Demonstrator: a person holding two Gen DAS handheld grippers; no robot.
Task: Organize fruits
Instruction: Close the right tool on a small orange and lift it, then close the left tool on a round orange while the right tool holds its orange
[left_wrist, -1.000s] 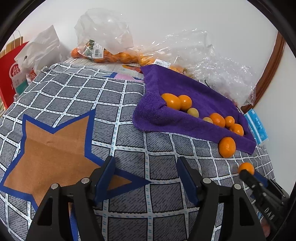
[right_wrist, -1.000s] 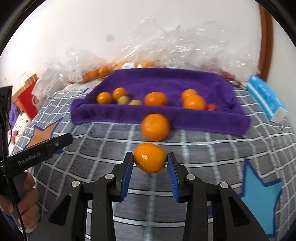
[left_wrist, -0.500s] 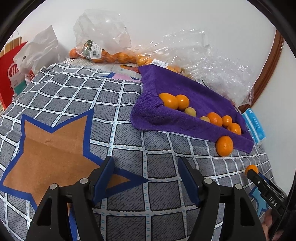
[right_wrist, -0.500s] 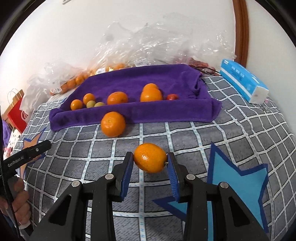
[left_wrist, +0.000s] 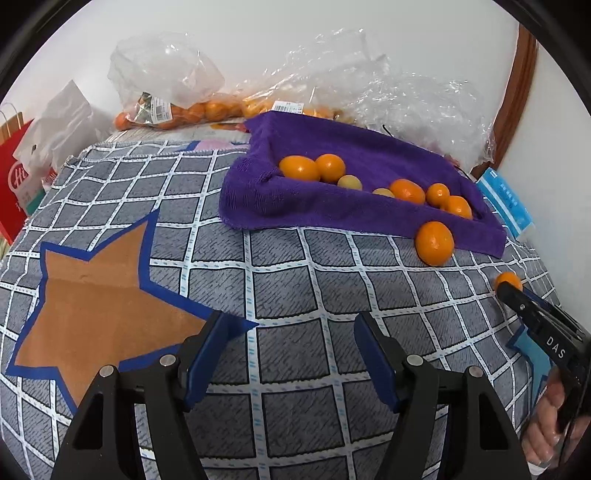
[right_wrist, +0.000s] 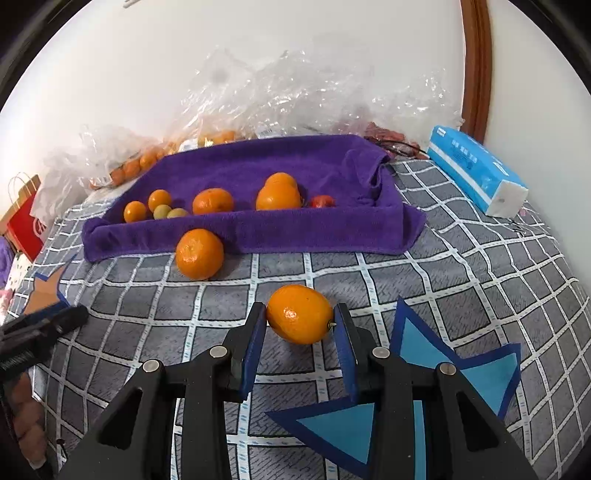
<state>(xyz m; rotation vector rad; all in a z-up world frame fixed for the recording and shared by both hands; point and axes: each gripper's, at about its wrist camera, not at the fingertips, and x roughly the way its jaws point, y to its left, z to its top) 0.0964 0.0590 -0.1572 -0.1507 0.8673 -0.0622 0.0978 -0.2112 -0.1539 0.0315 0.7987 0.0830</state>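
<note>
"DAS" on right gripper (left_wrist: 543, 325) (partly hidden)

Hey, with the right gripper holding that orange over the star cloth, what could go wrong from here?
1. The right gripper pinches the held orange only at its two ends, so the round fruit might slip out and roll.
2. A loose orange sits just off the purple towel; a bump could send it rolling.
3. The towel's fold is shallow, so fruit dropped in might bounce back out.

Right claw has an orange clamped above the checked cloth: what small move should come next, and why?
Probably carry the oval orange in the right claw forward over the purple towel's front fold, since other oranges already lie in that towel while this one hangs over the grey checked cloth.
</note>
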